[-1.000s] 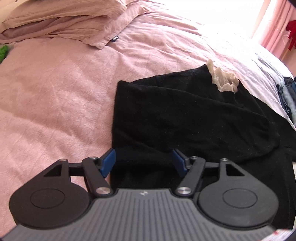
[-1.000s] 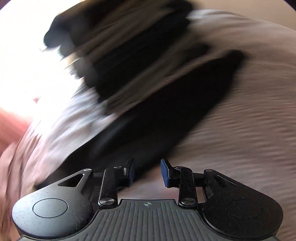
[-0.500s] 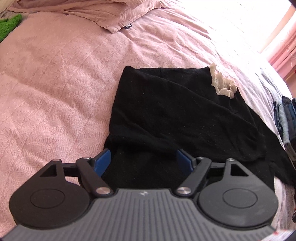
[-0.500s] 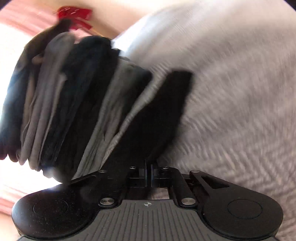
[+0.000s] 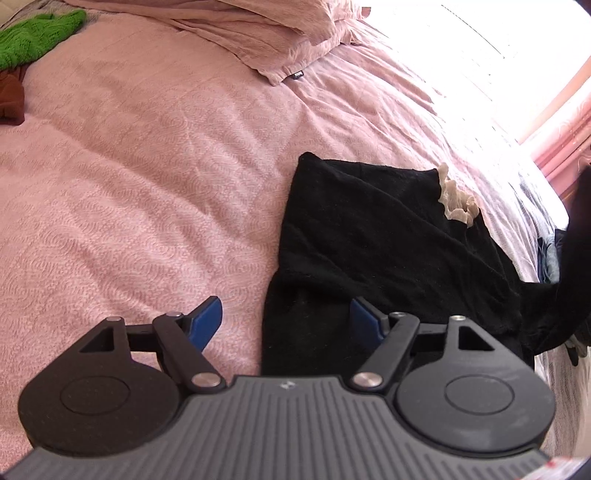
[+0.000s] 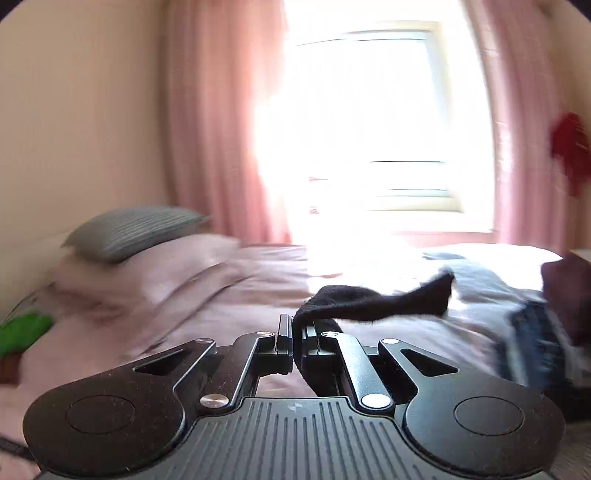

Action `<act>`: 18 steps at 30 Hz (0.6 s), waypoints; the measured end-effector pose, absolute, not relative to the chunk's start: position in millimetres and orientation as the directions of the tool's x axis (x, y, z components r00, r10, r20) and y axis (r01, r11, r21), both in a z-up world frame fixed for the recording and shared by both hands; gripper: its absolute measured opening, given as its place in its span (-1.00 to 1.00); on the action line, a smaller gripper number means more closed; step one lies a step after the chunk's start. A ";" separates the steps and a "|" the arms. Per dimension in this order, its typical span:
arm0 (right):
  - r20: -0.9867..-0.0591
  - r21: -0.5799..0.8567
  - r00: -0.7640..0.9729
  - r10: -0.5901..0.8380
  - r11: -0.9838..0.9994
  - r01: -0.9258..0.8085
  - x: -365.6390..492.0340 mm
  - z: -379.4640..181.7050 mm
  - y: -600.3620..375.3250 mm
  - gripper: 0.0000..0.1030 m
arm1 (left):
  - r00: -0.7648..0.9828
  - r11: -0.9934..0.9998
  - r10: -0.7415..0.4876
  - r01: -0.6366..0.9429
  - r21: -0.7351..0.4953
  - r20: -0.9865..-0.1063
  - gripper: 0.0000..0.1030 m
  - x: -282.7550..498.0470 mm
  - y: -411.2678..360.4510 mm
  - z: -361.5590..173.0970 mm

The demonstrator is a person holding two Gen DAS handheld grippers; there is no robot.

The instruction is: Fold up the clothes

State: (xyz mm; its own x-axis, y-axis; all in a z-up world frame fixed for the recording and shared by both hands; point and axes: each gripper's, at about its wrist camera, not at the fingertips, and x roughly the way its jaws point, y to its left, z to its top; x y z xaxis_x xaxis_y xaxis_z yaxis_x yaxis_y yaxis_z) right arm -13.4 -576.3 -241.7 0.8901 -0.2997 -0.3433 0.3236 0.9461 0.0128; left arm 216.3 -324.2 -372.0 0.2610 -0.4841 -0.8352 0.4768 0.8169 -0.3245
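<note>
A black garment (image 5: 369,240) with a cream ruffled collar (image 5: 456,201) lies partly folded on the pink bedspread (image 5: 129,184). My left gripper (image 5: 286,317) hovers over its near left edge. Its jaws are closing, but the blue pads (image 5: 207,321) still stand wide apart and press on nothing. In the right wrist view my right gripper (image 6: 297,332) is shut on a strip of the black fabric (image 6: 376,299). That strip stretches away to the right above the bed. The same lifted piece shows as a dark band (image 5: 576,240) at the left wrist view's right edge.
Pink pillows (image 5: 258,33) lie at the head of the bed, with a green knit (image 5: 33,37) and a brown item (image 5: 11,96) at the far left. Folded clothes (image 6: 528,325) sit on the right side. A bright window (image 6: 369,110) and pink curtains (image 6: 221,129) stand behind the bed.
My right gripper shut on black fabric beside the clothes pile, then swung up to face the window with the fabric. My left gripper shifted left, so the garment sits further right in view.
</note>
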 end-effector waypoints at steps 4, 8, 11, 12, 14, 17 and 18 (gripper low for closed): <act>-0.649 -0.268 0.719 -0.250 0.959 0.091 51.2 -319.6 -485.1 -0.90 | 0.259 0.825 -0.481 0.456 -0.333 -0.837 0.40 221.0 -310.3 -378.2; -0.767 -0.216 0.593 -0.244 0.969 0.120 34.1 -367.5 -502.1 -0.90 | 0.249 0.816 -0.490 0.468 -0.339 -0.835 0.40 222.9 -304.3 -384.6; -0.794 -0.189 0.536 -0.288 0.954 0.233 6.1 -374.8 -543.2 -0.89 | 0.235 0.806 -0.502 0.475 -0.353 -0.832 0.39 222.9 -306.8 -391.2; -0.798 -0.198 0.518 -0.308 0.946 0.257 1.2 -377.2 -555.0 -0.88 | 0.229 0.804 -0.510 0.470 -0.364 -0.829 0.33 223.4 -308.3 -393.6; -0.795 -0.233 0.488 -0.360 0.924 0.303 -24.4 -373.8 -566.7 -0.88 | 0.220 0.798 -0.532 0.454 -0.397 -0.817 0.29 226.0 -311.0 -396.7; -0.786 -0.285 0.456 -0.417 0.899 0.331 -45.1 -374.8 -586.7 -0.86 | 0.204 0.780 -0.575 0.428 -0.457 -0.792 0.29 233.5 -316.2 -399.2; -0.781 -0.305 0.446 -0.437 0.890 0.338 -49.5 -375.4 -591.9 -0.85 | 0.202 0.778 -0.583 0.417 -0.470 -0.787 0.29 237.5 -319.2 -400.0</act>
State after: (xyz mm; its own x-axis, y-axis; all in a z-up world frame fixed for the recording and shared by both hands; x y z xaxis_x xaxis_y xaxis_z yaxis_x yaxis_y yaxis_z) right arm -49.5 -591.9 -375.4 0.4457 -0.4370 -0.7812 0.3382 0.8903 -0.3051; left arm 237.5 -319.2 -400.0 0.2015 -0.5833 -0.7869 0.4167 0.7781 -0.4701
